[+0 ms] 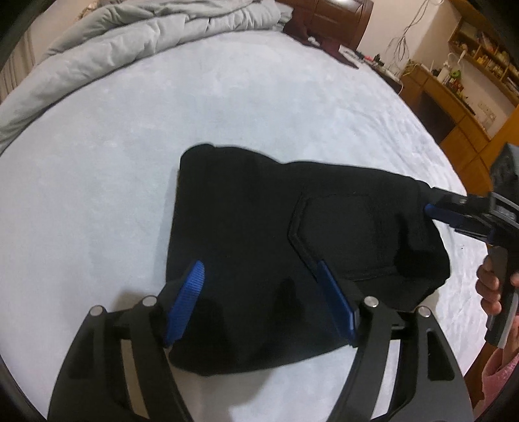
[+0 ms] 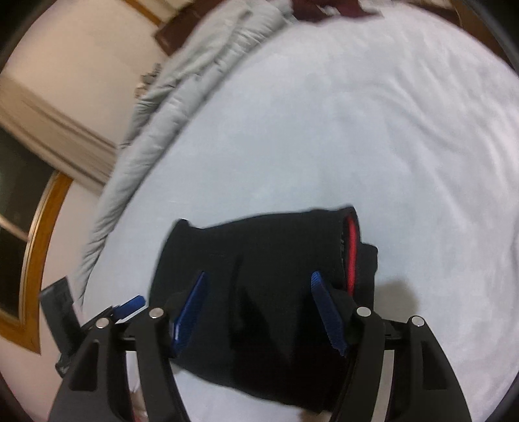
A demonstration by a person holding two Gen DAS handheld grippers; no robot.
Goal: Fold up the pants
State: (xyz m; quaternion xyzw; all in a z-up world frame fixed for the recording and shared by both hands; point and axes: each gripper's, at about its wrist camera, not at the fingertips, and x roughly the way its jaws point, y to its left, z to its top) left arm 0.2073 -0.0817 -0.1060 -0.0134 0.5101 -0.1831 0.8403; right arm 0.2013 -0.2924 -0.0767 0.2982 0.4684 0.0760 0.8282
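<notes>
The black pants (image 1: pixel 259 227) lie folded into a compact bundle on the pale bed sheet (image 1: pixel 162 130), a back pocket facing up. My left gripper (image 1: pixel 261 271) is open, its blue pads hovering over the bundle's near edge with nothing between them. My right gripper (image 2: pixel 258 282) is open over the pants (image 2: pixel 266 253) too; a red lining (image 2: pixel 352 253) shows at the bundle's right end. In the left wrist view the right gripper (image 1: pixel 434 207) sits at the bundle's far right edge. The left gripper's tip (image 2: pixel 131 305) shows at the lower left of the right wrist view.
A rumpled grey duvet (image 1: pixel 129 42) lies along the far left of the bed. A dark wooden headboard (image 1: pixel 337 19) and dark red cloth (image 2: pixel 327 9) are at the far end. Wooden shelves and a desk (image 1: pixel 454 97) stand beyond the bed's right edge.
</notes>
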